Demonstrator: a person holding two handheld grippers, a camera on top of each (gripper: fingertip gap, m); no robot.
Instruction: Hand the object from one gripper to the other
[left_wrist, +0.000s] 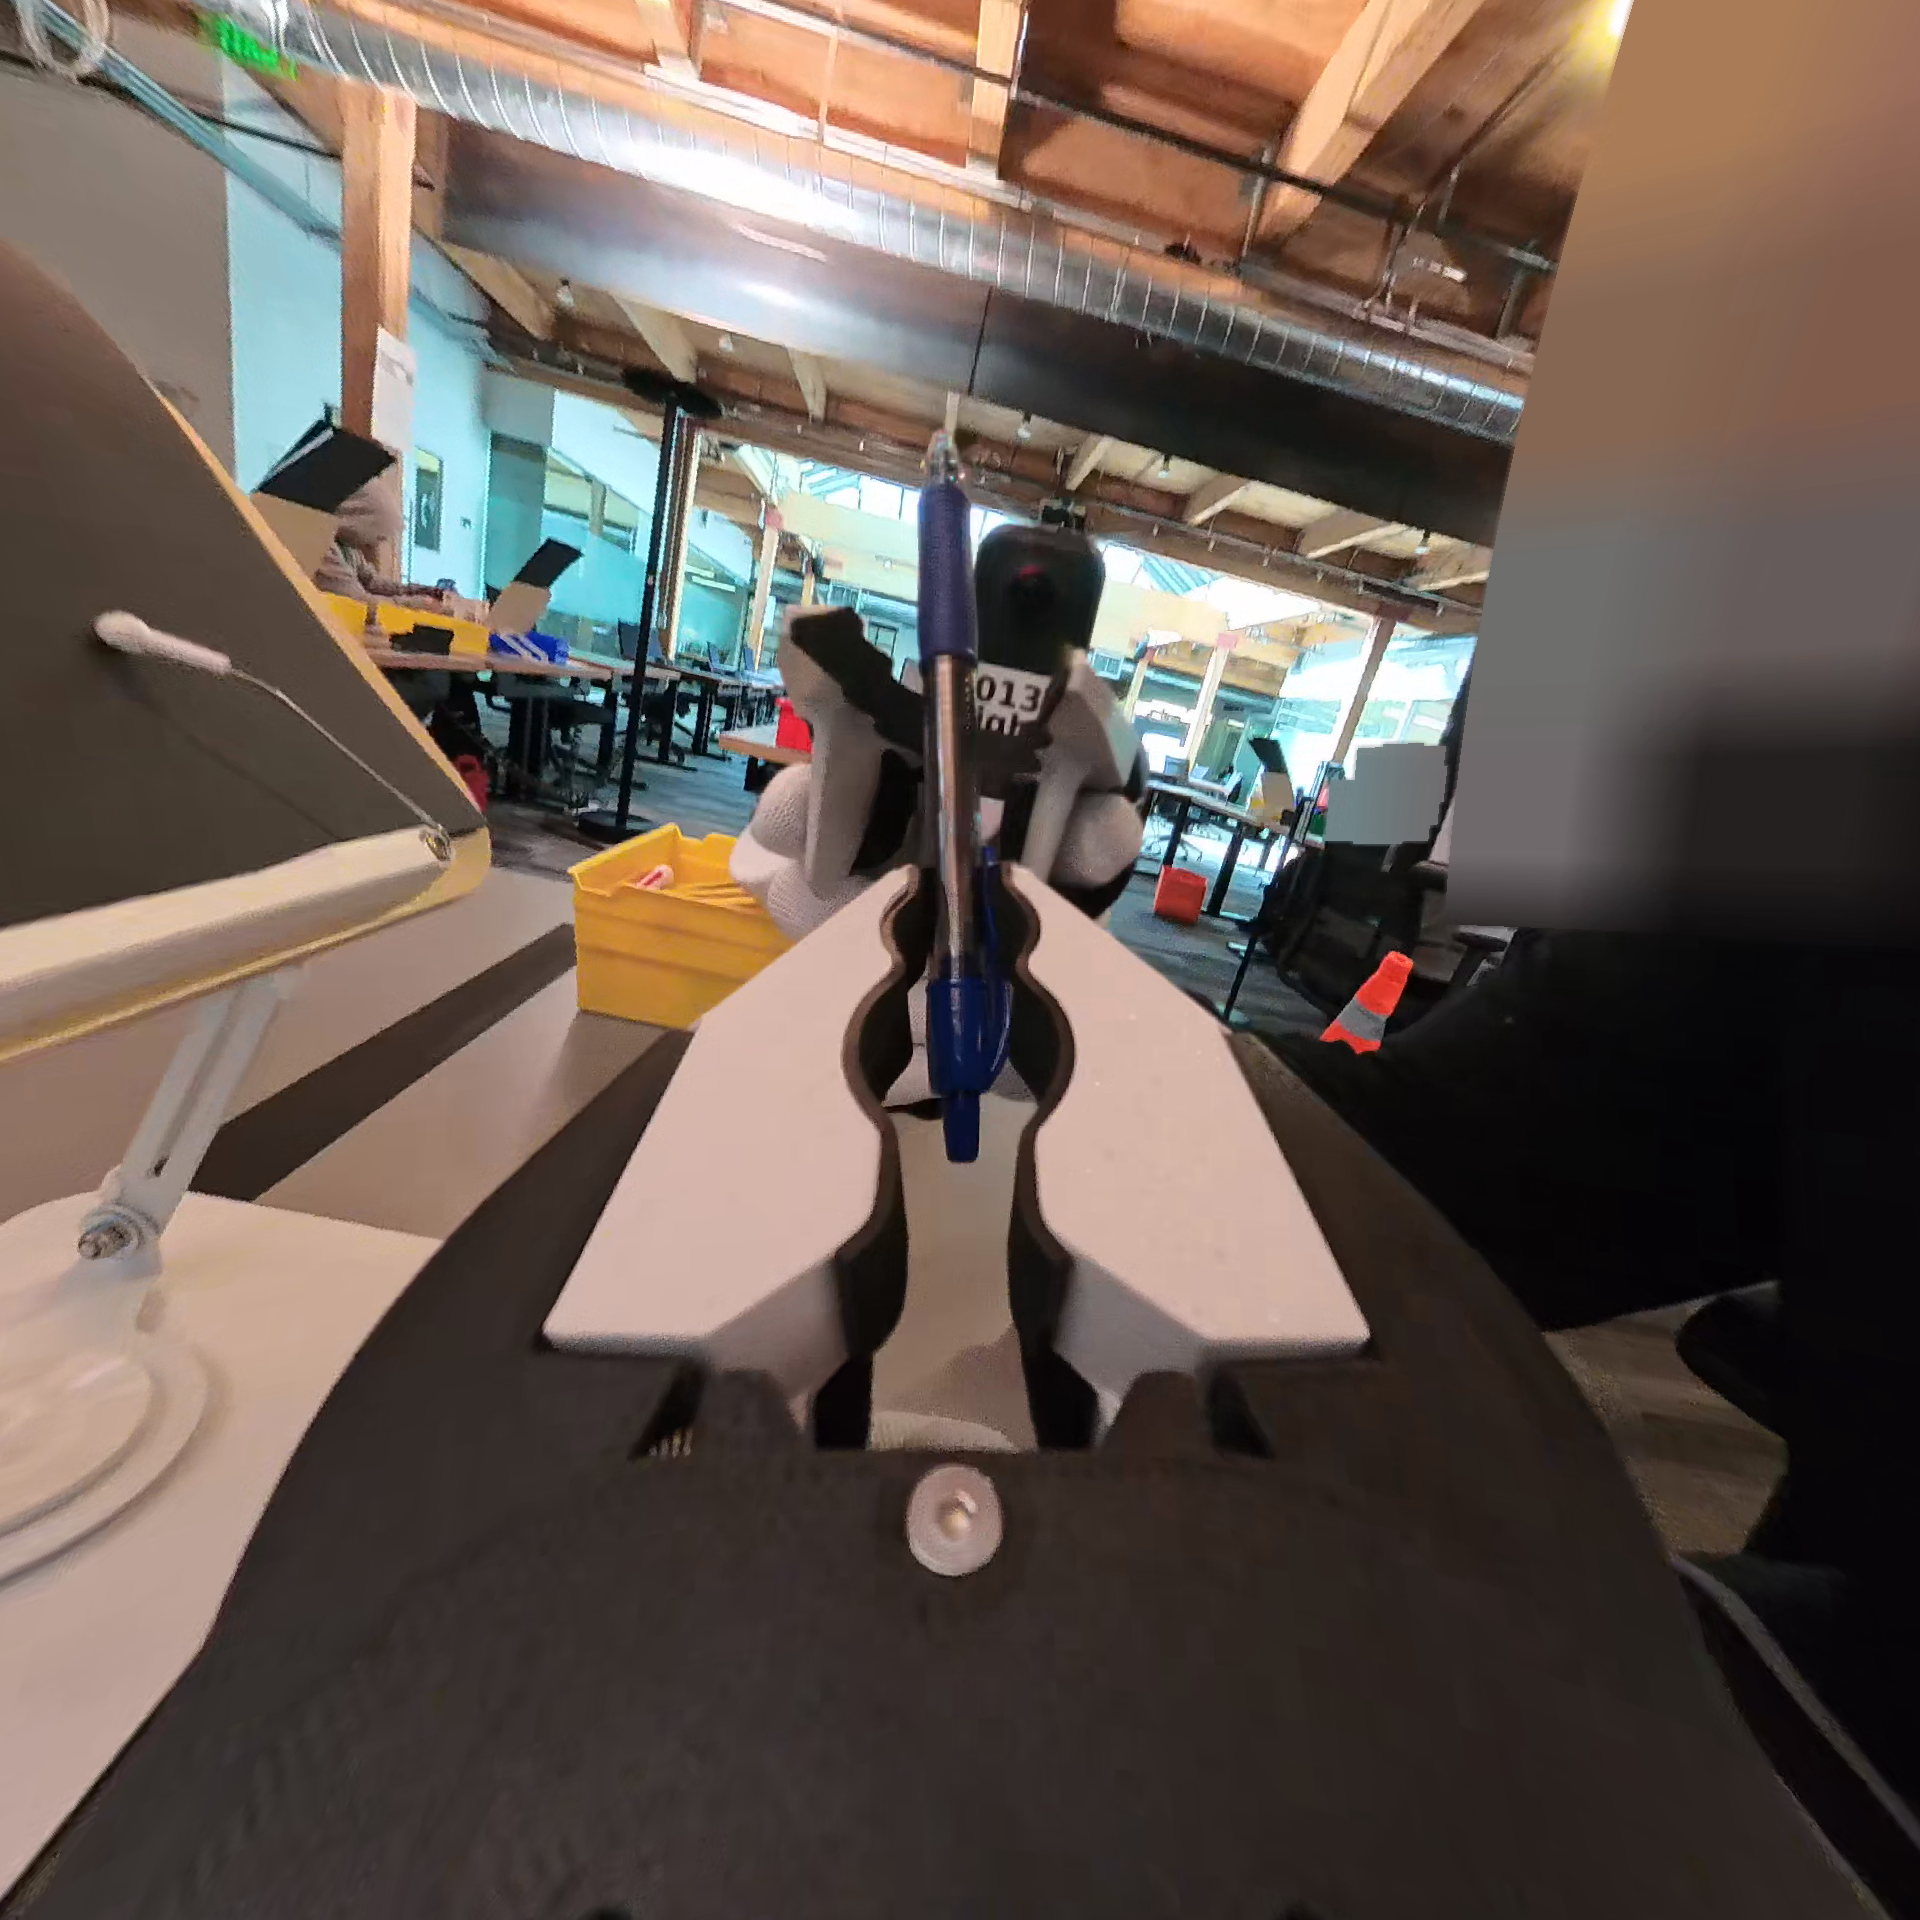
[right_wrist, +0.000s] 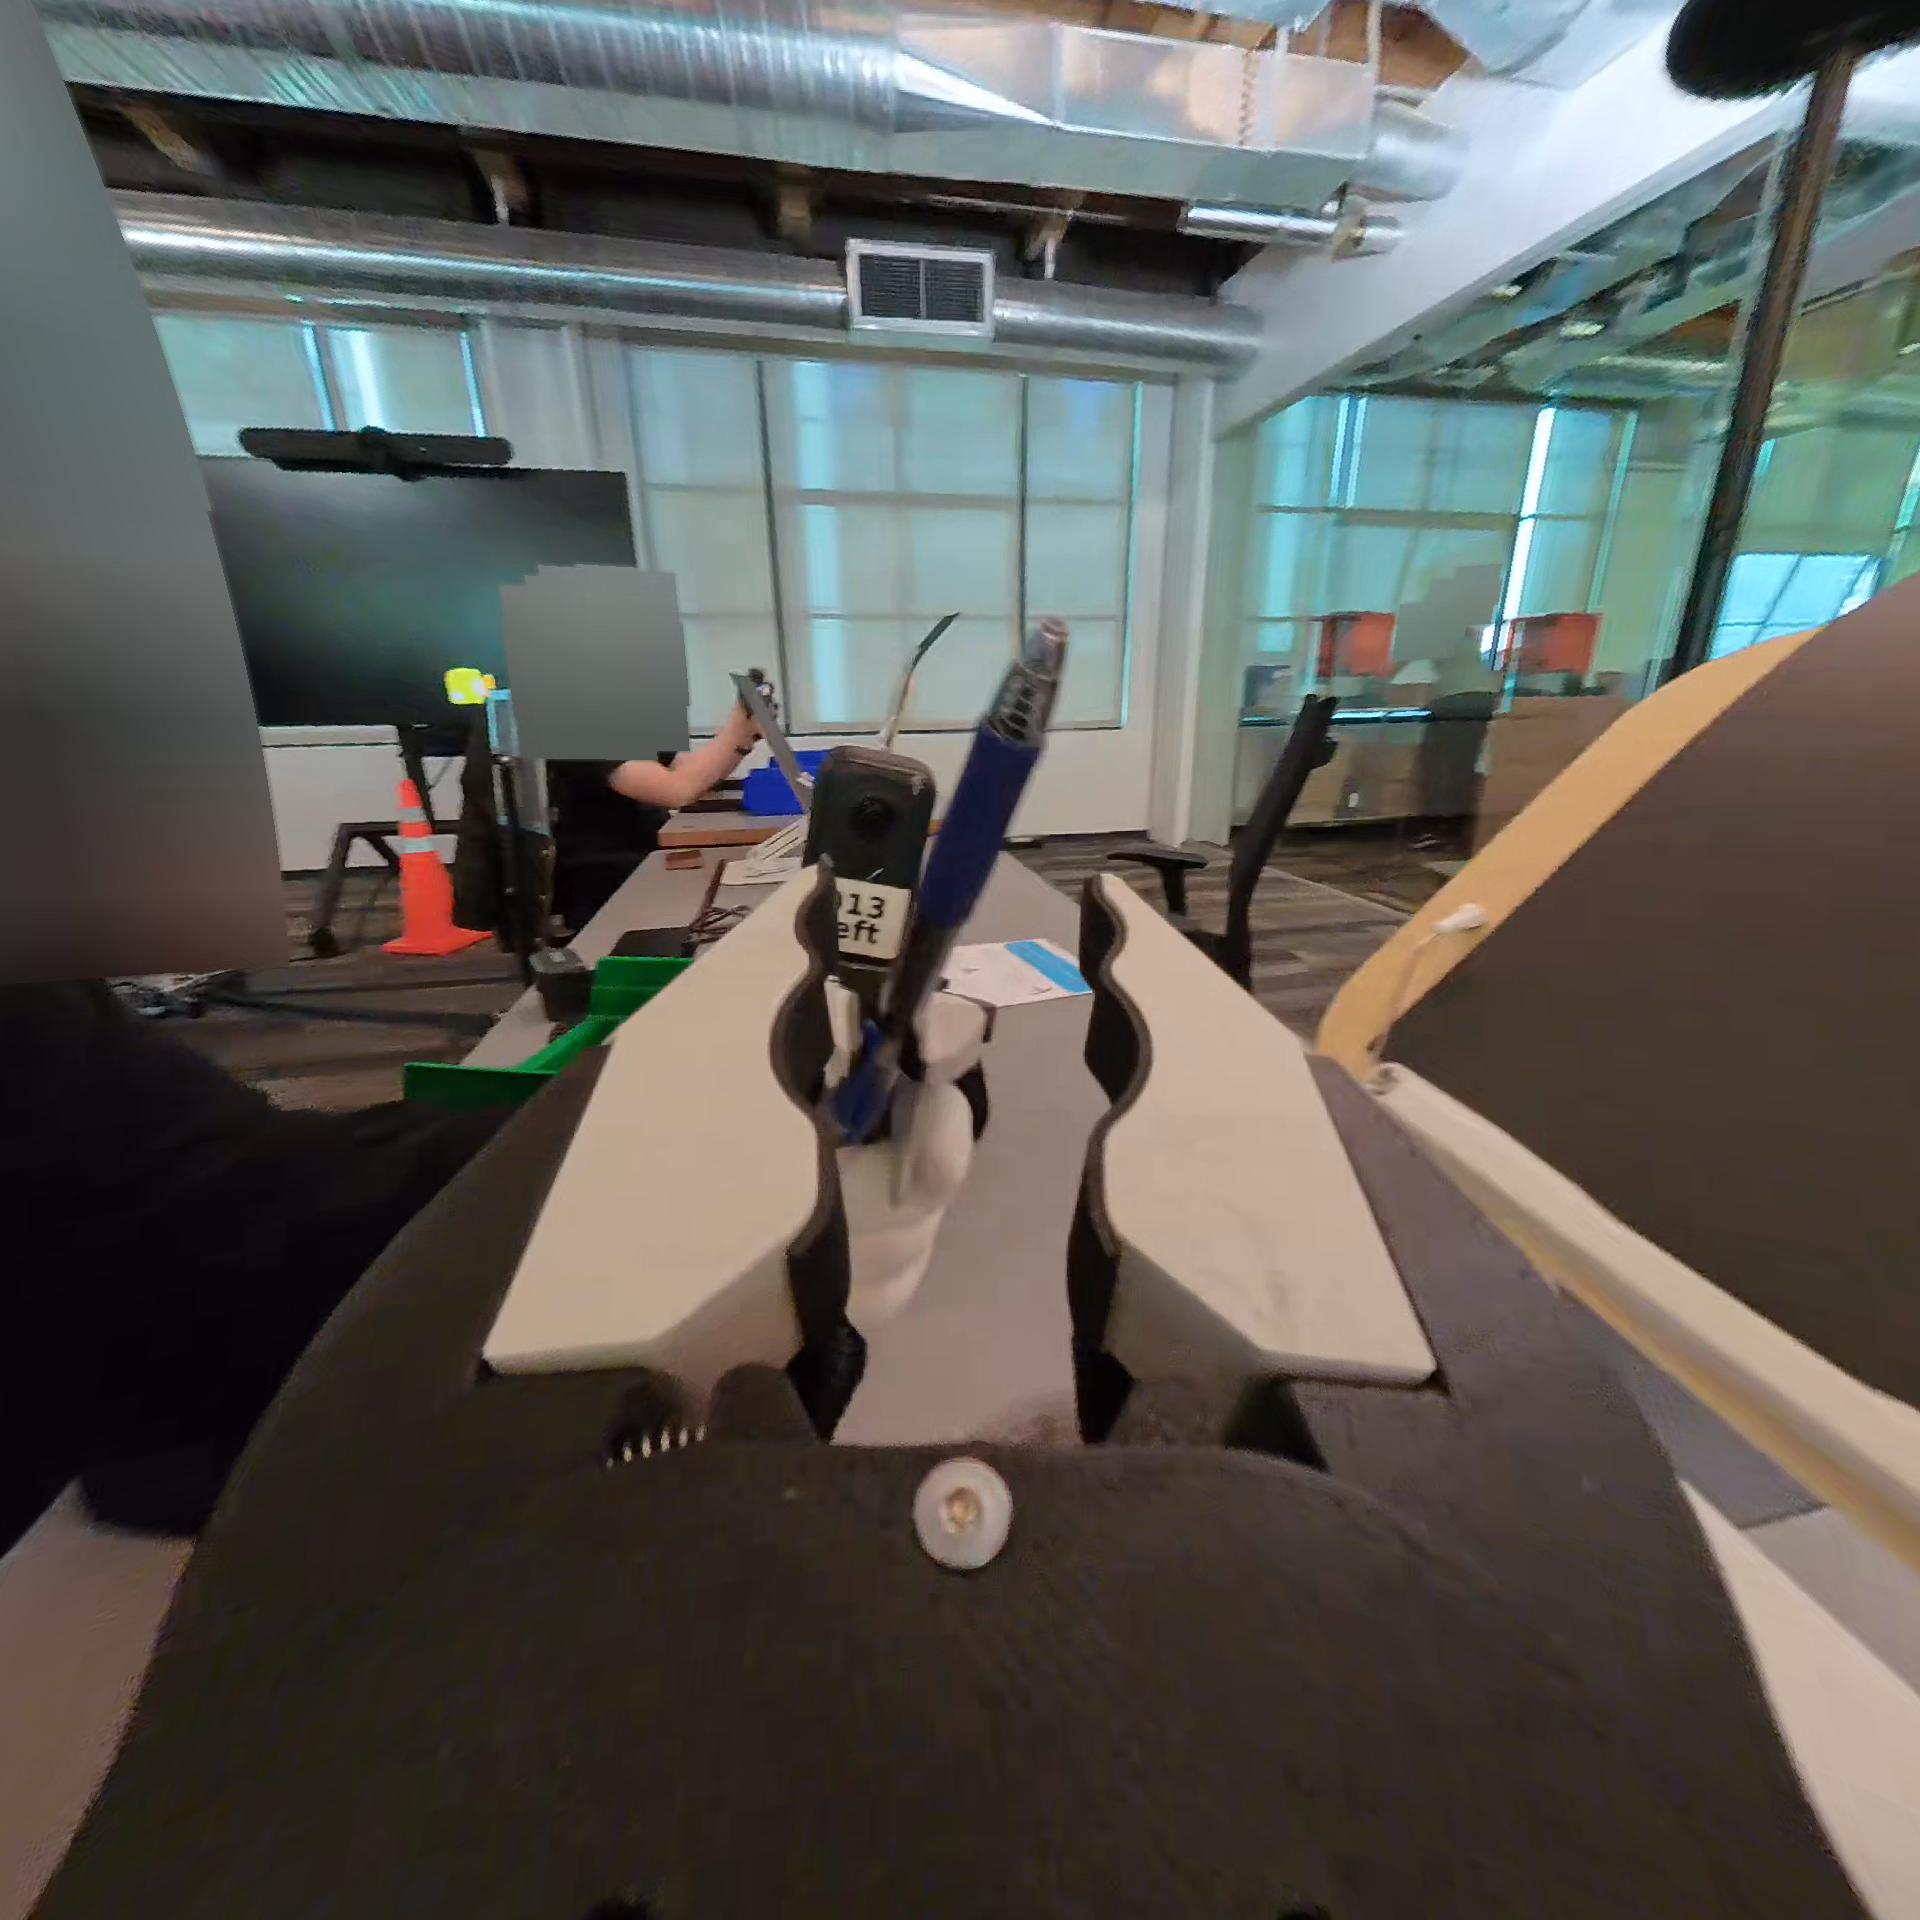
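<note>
My left tongs (left_wrist: 958, 883) clamp the blue pen (left_wrist: 948, 790) near its clip end, tip up. Right tongs (right_wrist: 956, 940) stand apart, facing it, not yet around the barrel. Handover unstarted, I judge: next, bring the right around the barrel above the left's grip.

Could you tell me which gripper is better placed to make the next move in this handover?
The right gripper. It is open, with the blue pen upright between its fingers, so it only needs to close. The left gripper is already shut on the pen.

Pen (left_wrist: 948, 665): blue grip and clip, clear silvery barrel. Bin (left_wrist: 665, 935) left of pen: yellow. Cone (left_wrist: 1369, 1000) right of pen: orange, grey-banded.
</note>
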